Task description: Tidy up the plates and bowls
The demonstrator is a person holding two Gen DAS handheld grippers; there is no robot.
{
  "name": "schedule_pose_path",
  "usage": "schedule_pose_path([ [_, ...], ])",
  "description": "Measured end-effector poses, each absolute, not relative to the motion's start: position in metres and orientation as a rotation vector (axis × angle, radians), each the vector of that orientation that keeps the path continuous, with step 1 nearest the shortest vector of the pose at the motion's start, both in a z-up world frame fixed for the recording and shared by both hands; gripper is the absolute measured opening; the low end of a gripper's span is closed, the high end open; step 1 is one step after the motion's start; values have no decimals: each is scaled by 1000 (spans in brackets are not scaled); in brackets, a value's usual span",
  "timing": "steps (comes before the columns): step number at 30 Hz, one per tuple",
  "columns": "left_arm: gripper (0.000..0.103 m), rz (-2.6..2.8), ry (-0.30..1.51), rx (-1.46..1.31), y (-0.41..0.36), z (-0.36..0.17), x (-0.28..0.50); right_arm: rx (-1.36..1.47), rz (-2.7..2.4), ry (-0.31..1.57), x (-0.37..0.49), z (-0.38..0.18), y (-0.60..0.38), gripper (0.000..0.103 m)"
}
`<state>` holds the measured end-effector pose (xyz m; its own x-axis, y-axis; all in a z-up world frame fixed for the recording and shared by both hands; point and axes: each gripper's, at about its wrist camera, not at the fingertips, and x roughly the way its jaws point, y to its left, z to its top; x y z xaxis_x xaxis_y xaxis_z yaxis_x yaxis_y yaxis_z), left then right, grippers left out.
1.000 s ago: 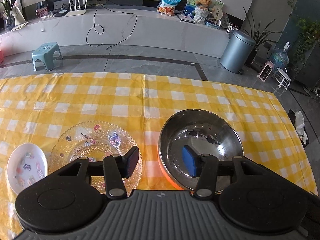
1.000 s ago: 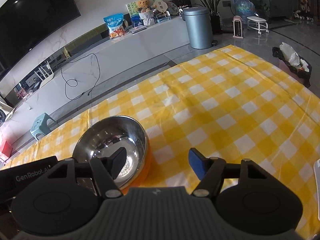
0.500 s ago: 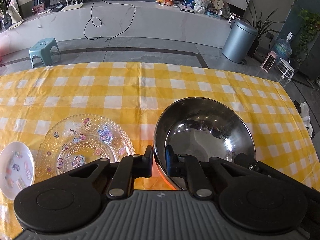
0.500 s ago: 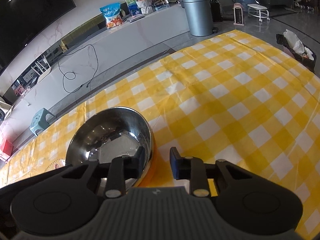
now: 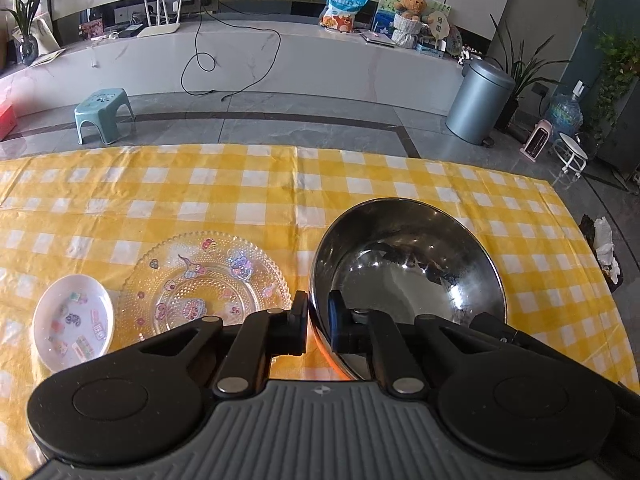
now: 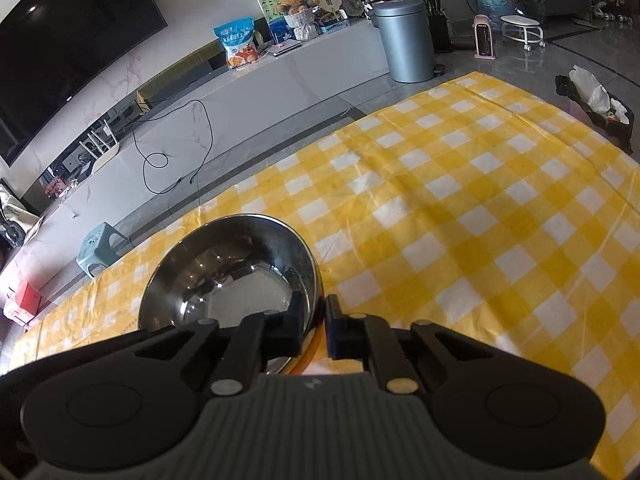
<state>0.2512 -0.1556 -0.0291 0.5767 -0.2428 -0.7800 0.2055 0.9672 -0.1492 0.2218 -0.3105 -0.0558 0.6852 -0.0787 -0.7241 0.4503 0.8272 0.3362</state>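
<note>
1. The left gripper [image 5: 318, 322] is clamped on the near-left rim of the steel bowl [image 5: 404, 268], one finger outside and one inside. A second ago its fingers stood wide apart over the desk.
2. The right gripper [image 6: 322, 326] pinches the bowl's [image 6: 228, 276] right rim the same way. It too stood open a second ago, and its fingers are just finishing their closing.
3. An orange underside [image 5: 332, 360] shows below the bowl's rim.
4. Just left of the bowl, on the yellow checked desk [image 5: 240, 188], lies a clear glass plate [image 5: 204, 280] with cartoon stickers, and left of that, beside it, a small white dish [image 5: 72, 322].
5. The cloth beyond the bowl lies bare.
6. Farther off stand a teal stool [image 5: 103, 112], a grey bin [image 5: 478, 102] and a blue snack bag [image 5: 342, 8]; its print is unreadable.
</note>
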Motion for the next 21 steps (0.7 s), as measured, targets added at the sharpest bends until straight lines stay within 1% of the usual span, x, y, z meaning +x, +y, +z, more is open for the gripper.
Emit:
schedule_pose_path([
  [12, 11, -179, 860, -160, -81, 27, 171, 497, -199, 697, 139, 5, -248, 7],
  [21, 11, -84, 837, -265, -9, 42, 106, 457, -74, 713, 80, 23, -186, 7],
])
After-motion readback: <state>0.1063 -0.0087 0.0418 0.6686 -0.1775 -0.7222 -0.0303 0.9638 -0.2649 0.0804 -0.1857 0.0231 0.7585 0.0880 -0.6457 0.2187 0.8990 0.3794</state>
